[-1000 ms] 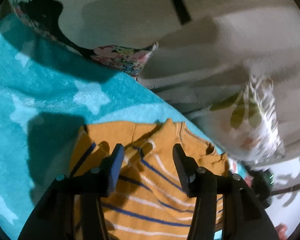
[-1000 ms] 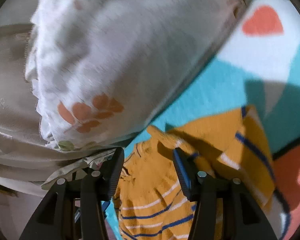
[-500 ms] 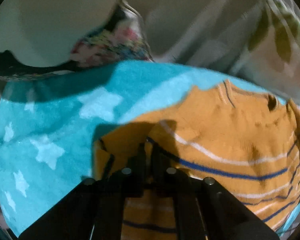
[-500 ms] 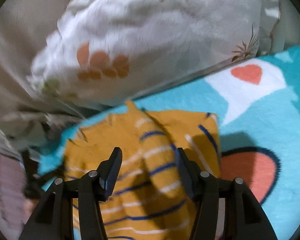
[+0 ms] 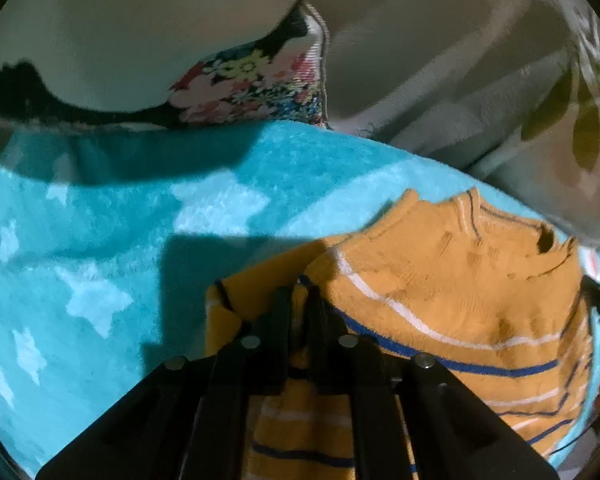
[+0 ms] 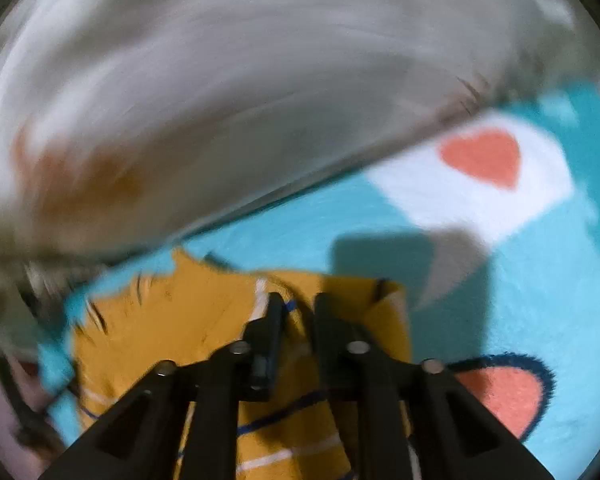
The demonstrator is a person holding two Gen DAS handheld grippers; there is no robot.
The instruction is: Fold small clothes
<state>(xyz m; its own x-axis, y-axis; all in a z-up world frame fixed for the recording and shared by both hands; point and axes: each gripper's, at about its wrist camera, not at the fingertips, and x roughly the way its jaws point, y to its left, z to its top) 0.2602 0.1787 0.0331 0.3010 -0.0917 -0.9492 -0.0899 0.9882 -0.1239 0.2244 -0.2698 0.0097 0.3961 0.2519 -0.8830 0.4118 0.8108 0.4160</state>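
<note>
— While lying near the blanket's [image 5: 112, 240] pillow-side edge, sweater [image 5: 452, 304] pinched by left gripper [image 5: 298, 300], jaws together on a fold?

— Yep. Right gripper [image 6: 296, 308] nearly closed on cloth too, probably ready for folding over.

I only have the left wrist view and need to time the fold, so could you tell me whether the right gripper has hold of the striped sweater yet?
Observer: Yes, the right gripper is closed on a fold of the striped sweater, near its top edge.
Operator: Thank you. What lies beyond it on that side?
Observer: The turquoise blanket, with a white patch bearing a coral heart.
Operator: Is anything printed nearer the gripper?
Observer: A coral shape with a dark outline, to the gripper's right and partly hidden behind its body.
</note>
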